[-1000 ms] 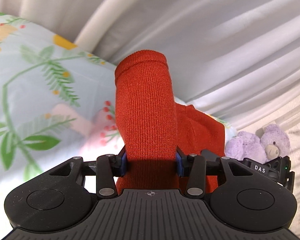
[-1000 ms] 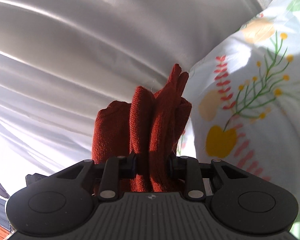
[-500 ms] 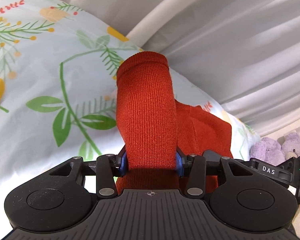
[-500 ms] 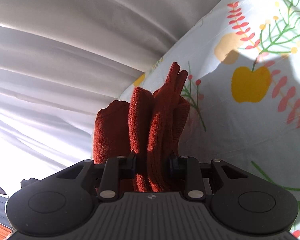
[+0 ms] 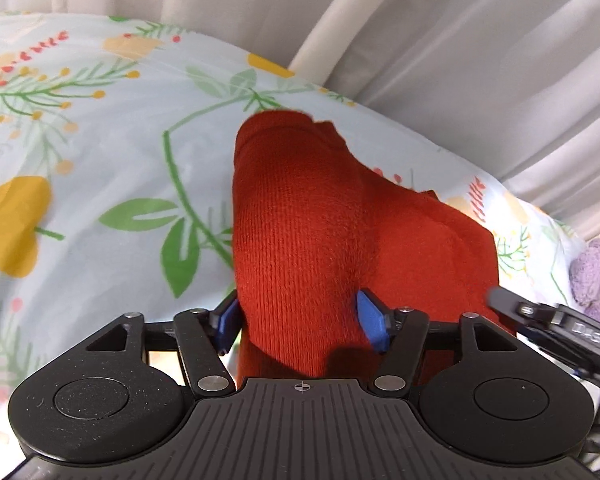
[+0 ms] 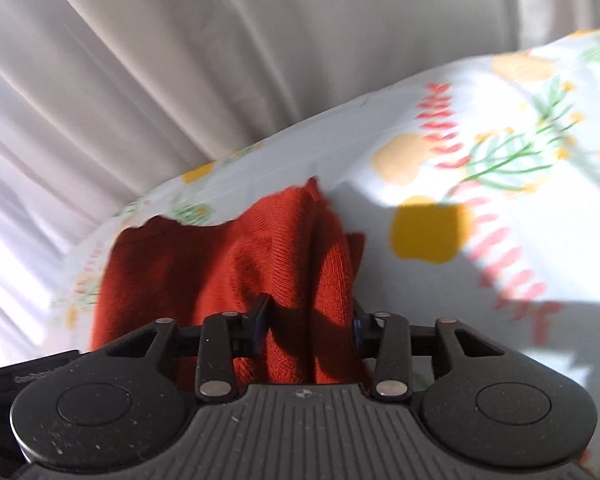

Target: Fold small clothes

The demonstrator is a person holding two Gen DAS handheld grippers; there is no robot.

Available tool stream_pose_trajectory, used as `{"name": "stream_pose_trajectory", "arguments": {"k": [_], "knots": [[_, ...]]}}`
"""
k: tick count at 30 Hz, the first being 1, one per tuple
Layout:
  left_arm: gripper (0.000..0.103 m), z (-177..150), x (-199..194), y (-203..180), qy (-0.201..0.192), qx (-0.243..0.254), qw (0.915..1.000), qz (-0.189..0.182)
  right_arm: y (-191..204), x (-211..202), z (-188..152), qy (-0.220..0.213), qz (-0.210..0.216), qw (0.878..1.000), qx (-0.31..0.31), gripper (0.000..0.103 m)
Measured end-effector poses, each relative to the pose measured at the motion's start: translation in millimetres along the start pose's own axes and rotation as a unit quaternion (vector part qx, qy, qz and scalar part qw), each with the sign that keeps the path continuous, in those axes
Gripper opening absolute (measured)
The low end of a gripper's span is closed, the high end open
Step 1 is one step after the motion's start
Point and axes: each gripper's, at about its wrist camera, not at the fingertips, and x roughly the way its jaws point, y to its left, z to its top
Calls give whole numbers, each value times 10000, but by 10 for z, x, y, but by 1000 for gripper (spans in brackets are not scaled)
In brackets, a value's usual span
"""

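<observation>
A rust-red knit garment (image 5: 320, 232) lies bunched on the floral bedsheet (image 5: 100, 160). My left gripper (image 5: 300, 312) has its blue pads at either side of a thick fold of it, with the jaws slightly parted. In the right wrist view the same red garment (image 6: 236, 264) spreads left across the sheet (image 6: 480, 200). My right gripper (image 6: 310, 320) stands with its fingers around another bunched fold, jaws wider than before. The fingertips of both grippers are hidden by cloth.
White pleated curtains (image 5: 460, 40) hang behind the bed, also in the right wrist view (image 6: 180, 60). A purple plush bear (image 5: 596, 276) sits at the right edge. The other gripper's black body (image 5: 556, 324) shows at right.
Both grippers have dropped toward the sheet and the upright red folds have slumped onto the bed. Both jaws have widened around the cloth.
</observation>
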Motion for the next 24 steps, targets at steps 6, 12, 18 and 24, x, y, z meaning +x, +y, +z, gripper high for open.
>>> {"name": "stream_pose_trajectory", "arguments": {"k": [6, 12, 18, 24], "knots": [[84, -586, -567, -19, -717, 506, 9960, 150, -366, -660, -395, -279, 604, 9966, 490, 51], [84, -1197, -583, -206, -388, 1055, 9932, 293, -476, -778, -870, 200, 1266, 9878, 880, 53], [82, -1283, -329, -317, -620, 1367, 9831, 1048, -252, -453, -937, 447, 1257, 9869, 909, 24], [80, -1212, -384, -133, -941, 881, 9792, 1567, -636, -351, -987, 599, 2405, 9328, 2616, 7]]}}
